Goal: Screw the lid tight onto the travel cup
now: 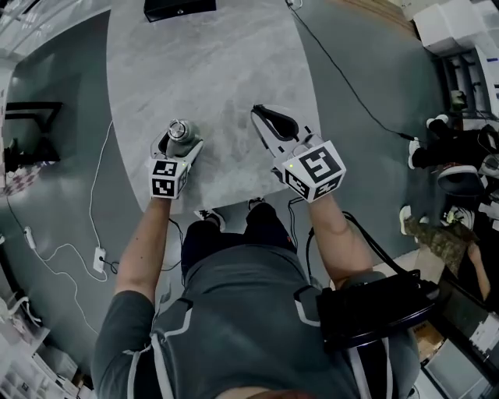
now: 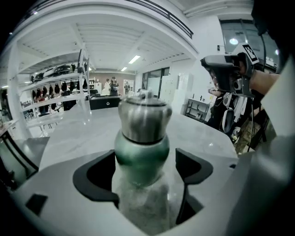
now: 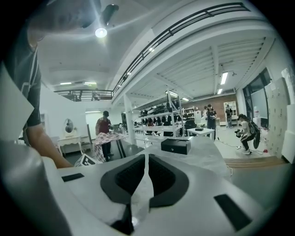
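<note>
The travel cup point(image 1: 180, 131), green-bodied with a steel lid point(image 2: 144, 115) on top, stands upright near the front left of the grey marble table point(image 1: 226, 62). My left gripper point(image 1: 179, 142) holds the cup from the near side, its dark pads point(image 2: 99, 177) against the green body point(image 2: 140, 156). My right gripper point(image 1: 262, 113) hovers to the cup's right, apart from it, pointing away from me. In the right gripper view, the right gripper point(image 3: 145, 159) has its jaws together with nothing between them.
A black box point(image 1: 179, 8) sits at the table's far edge, also visible ahead as the black box point(image 3: 175, 145). A dark cable point(image 1: 351, 86) crosses the floor on the right, where a person's shoes point(image 1: 437, 125) stand. A white cord point(image 1: 93, 195) trails left of the table.
</note>
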Demonstrator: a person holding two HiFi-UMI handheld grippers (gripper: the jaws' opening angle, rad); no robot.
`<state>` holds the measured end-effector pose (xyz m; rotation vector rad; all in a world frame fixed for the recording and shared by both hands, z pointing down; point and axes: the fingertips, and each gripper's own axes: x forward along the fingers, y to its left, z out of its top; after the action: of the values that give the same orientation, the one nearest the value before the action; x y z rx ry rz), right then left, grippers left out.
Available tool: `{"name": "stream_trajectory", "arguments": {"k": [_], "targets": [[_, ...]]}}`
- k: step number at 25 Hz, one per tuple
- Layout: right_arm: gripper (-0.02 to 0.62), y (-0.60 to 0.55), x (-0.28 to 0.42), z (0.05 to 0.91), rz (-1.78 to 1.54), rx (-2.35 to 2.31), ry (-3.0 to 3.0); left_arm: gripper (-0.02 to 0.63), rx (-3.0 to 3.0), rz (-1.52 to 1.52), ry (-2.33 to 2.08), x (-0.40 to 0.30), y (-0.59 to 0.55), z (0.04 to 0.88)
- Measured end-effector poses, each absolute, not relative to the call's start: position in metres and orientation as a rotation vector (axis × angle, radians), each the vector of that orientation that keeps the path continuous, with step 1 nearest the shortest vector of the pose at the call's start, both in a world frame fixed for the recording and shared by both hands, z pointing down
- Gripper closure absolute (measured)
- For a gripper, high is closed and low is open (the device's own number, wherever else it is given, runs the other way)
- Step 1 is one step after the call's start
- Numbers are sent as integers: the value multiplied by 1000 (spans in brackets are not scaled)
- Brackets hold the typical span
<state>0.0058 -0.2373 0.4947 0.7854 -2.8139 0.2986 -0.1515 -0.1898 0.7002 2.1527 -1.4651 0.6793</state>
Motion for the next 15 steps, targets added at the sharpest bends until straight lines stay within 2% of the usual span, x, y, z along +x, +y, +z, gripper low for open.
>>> {"name": "stream_trajectory", "arguments": {"k": [5, 12, 15], "targets": [[548, -234, 4, 486, 272, 755, -2809, 207, 2152, 714, -1456, -156, -178, 701], [548, -230, 2, 454, 258, 790, -2839, 207, 2134, 631, -1531, -169, -160, 645], [549, -234, 1, 449, 271, 803, -2851, 207, 2144, 502, -1590, -169, -158, 604]]}}
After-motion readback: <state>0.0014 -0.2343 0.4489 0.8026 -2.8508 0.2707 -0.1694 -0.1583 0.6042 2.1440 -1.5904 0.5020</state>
